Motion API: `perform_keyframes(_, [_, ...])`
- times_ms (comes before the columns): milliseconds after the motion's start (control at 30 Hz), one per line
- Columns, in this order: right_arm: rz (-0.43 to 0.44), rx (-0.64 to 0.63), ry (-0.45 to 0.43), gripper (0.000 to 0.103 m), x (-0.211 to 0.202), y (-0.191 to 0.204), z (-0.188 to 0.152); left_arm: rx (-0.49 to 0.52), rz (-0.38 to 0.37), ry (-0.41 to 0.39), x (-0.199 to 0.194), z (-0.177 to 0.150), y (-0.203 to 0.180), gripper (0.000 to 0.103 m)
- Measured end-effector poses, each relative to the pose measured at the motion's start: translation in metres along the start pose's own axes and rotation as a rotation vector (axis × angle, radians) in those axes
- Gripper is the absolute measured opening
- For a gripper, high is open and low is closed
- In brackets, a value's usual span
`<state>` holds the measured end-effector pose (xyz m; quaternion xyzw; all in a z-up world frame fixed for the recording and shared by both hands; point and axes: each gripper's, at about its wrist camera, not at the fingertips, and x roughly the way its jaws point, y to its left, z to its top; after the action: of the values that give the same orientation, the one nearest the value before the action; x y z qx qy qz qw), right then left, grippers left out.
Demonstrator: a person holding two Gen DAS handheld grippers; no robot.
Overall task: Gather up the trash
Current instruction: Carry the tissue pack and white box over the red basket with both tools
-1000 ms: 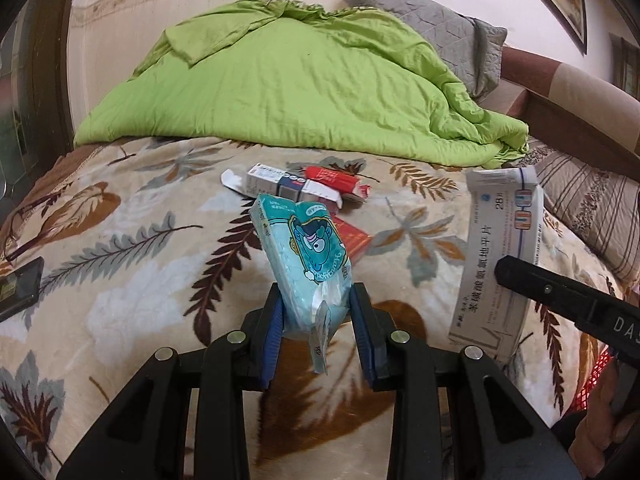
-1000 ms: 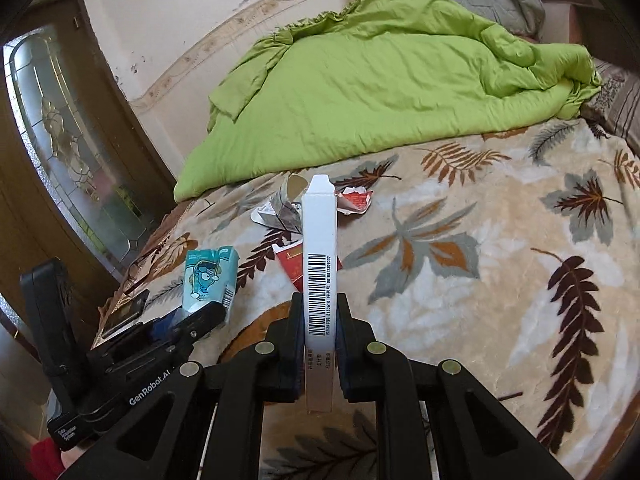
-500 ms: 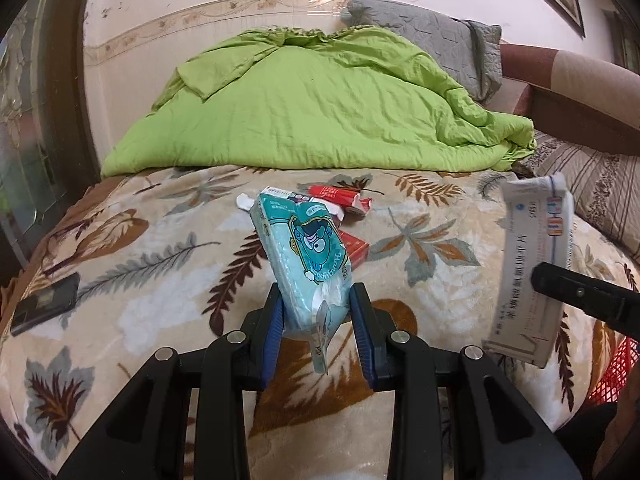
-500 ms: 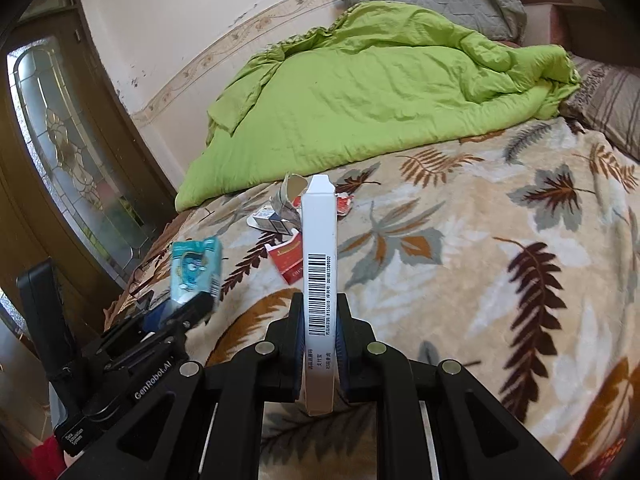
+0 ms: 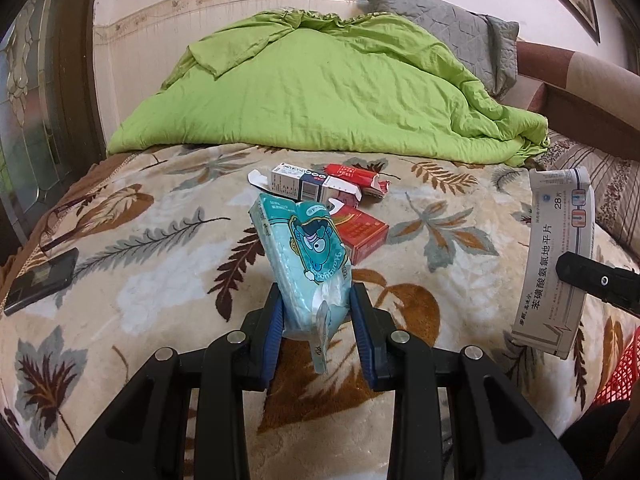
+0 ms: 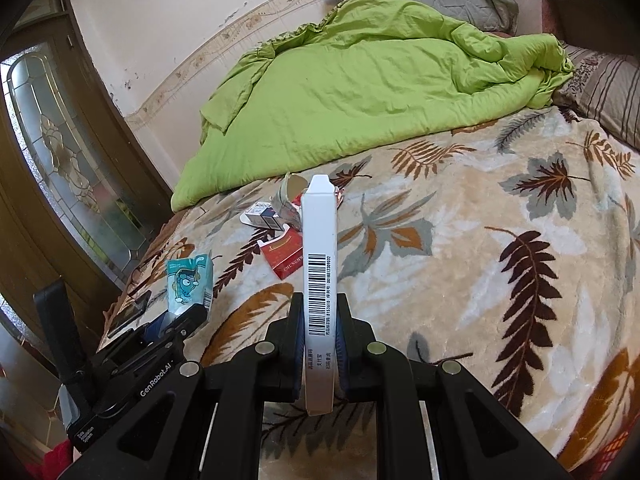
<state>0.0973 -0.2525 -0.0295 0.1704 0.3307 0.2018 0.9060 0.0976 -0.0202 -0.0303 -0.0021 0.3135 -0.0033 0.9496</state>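
My left gripper (image 5: 316,312) is shut on a teal tissue packet (image 5: 304,256) with a cartoon print, held above the bed's front part. The packet also shows in the right wrist view (image 6: 189,280). My right gripper (image 6: 318,320) is shut on a flat white medicine box (image 6: 318,264), held on edge with its barcode facing me. The same box shows at the right of the left wrist view (image 5: 556,256). More trash lies on the leaf-patterned blanket (image 5: 160,248): a red carton (image 5: 362,232), a white and blue box (image 5: 308,188) and a red wrapper (image 5: 354,174).
A crumpled green quilt (image 5: 328,92) covers the back of the bed, with a grey pillow (image 5: 448,32) behind it. A dark phone (image 5: 40,280) lies at the bed's left edge. A red mesh basket (image 5: 620,368) shows at the lower right. A glass door (image 6: 60,168) stands left.
Both grippers have drawn back from the bed with their loads and risen a little. The trash pile on the blanket now looks farther away. Both grips are unchanged.
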Motion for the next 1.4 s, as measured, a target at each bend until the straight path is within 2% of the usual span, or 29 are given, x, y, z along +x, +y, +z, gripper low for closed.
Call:
perform_keyframes(633, [-0.014,0.0,0.02,0.014,0.009,0.001,0.0,-0.003,-0.06,-0.017,-0.001,0.003,0.002,0.031])
perform_keyframes(967, [-0.013,0.001,0.02,0.014,0.009,0.0,0.0,0.047,-0.144,-0.029,-0.006,0.0,-0.014,0.031])
perform_keyframes(1133, [0.002,0.039,0.019,0.014,0.005,-0.005,0.001,0.03,-0.223,-0.005,-0.006,0.0,-0.02,0.031])
perform_keyframes(1233, [0.018,0.087,0.01,0.014,-0.004,-0.011,0.001,0.06,-0.245,-0.01,-0.015,-0.003,-0.031,0.031])
perform_keyframes(1400, [0.032,0.128,-0.025,0.014,-0.043,-0.024,-0.004,0.095,-0.336,-0.005,-0.034,-0.005,-0.056,0.031])
